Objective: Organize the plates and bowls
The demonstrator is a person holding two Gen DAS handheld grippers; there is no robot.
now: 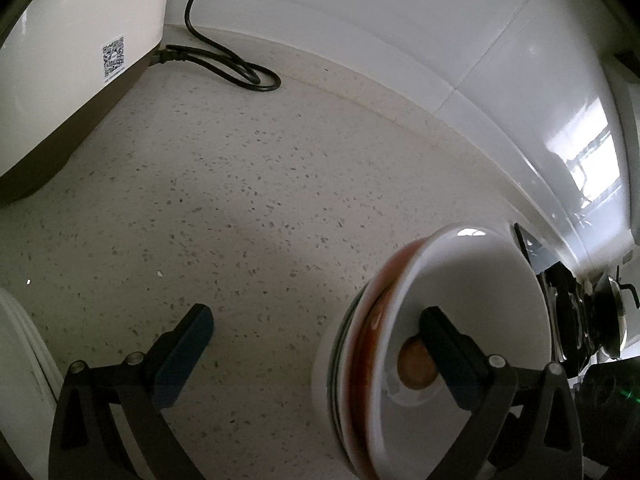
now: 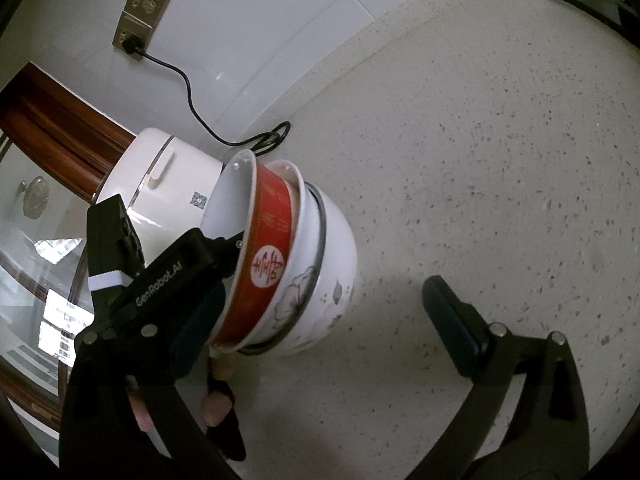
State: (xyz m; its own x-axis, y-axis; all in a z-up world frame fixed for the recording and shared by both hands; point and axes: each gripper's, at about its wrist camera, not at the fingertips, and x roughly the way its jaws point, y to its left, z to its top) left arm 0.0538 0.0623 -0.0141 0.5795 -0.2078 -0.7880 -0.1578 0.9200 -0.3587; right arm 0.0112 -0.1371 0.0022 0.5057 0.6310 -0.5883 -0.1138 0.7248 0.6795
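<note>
**Desk:** Where is the stack?

**Me:** On my left camera the stack (image 1: 432, 344) fills the lower right of the frame. It is tipped on its side with its mouth towards the lens, and it looks blurred. On the right camera it sits left of centre, just in front of the cooker (image 2: 168, 184).

**Desk:** What is in it?

**Me:** I see a red bowl (image 2: 268, 264) with a white inside, nested in white bowls with grey flowers. The outermost one is close above the counter (image 2: 480, 160). I cannot tell whether it touches.

**Desk:** What about the left gripper?

**Me:** The fingers of my left gripper (image 1: 318, 320) are wide apart. The right finger lies across the white inside of the top bowl, beside a brown spot at its bottom. The left finger is well clear, over bare counter. Nothing is clamped.

**Desk:** And the right?

**Me:** My right gripper (image 2: 320, 292) is also spread wide. Its left pad overlaps the red bowl's outer wall at the lower left, but I cannot tell if they touch. Its right finger is well apart from the stack, over the counter.

**Desk:** Anything else around it?

**Me:** A black cord (image 2: 188, 92) runs from the outlet (image 2: 144, 4) at the upper left and ends in a loop behind the stack. The cooker also fills the upper left of my left camera.
</note>
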